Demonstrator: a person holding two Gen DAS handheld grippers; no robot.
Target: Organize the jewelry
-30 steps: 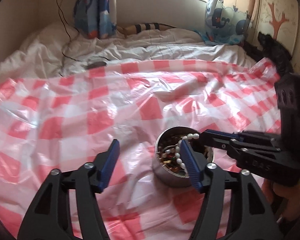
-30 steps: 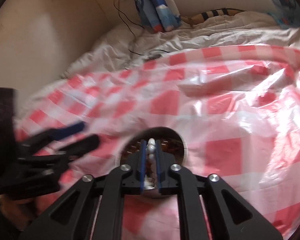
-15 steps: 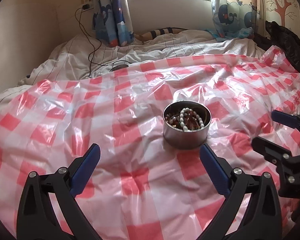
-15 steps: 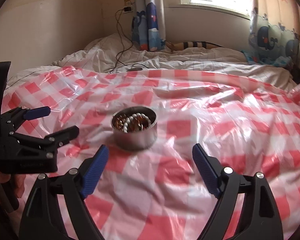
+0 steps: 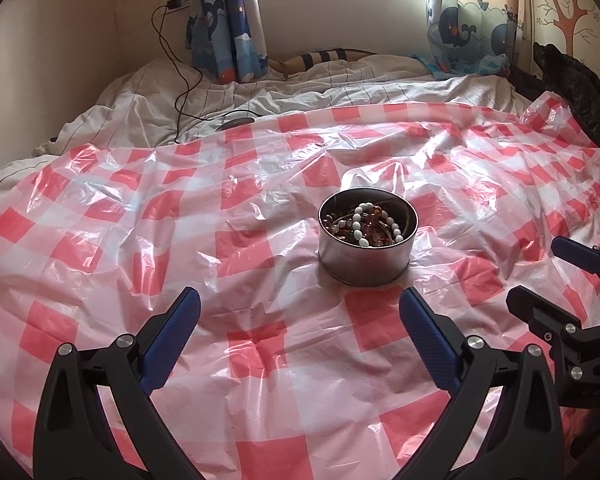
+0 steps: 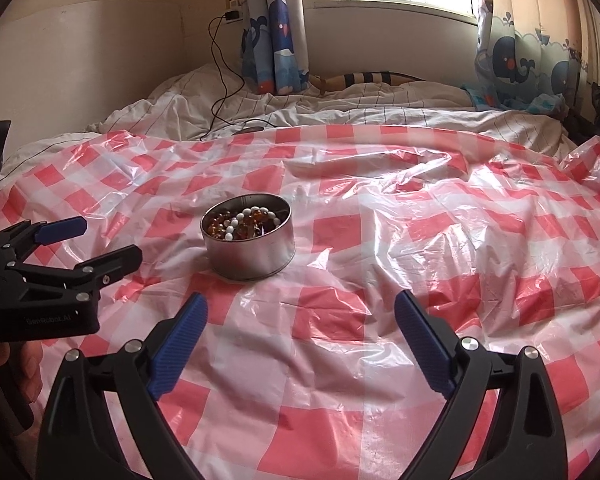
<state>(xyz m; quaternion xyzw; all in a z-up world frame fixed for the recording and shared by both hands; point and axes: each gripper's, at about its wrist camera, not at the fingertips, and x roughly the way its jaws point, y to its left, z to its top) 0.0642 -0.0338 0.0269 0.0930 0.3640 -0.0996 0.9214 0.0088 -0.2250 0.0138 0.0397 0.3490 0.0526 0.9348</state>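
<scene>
looks finished: white and amber bead strands heaped in round metal tin mid red-checked plastic sheet.
left gripper and right gripper both splayed, empty, short of tin; nothing loose visible.

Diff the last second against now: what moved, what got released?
The right gripper let go of the white beads, opened wide and backed off; the beads now lie in the tin with the amber ones. The left gripper also drew back from the tin, jaws still open. The tin kept its spot on the checked sheet.
</scene>
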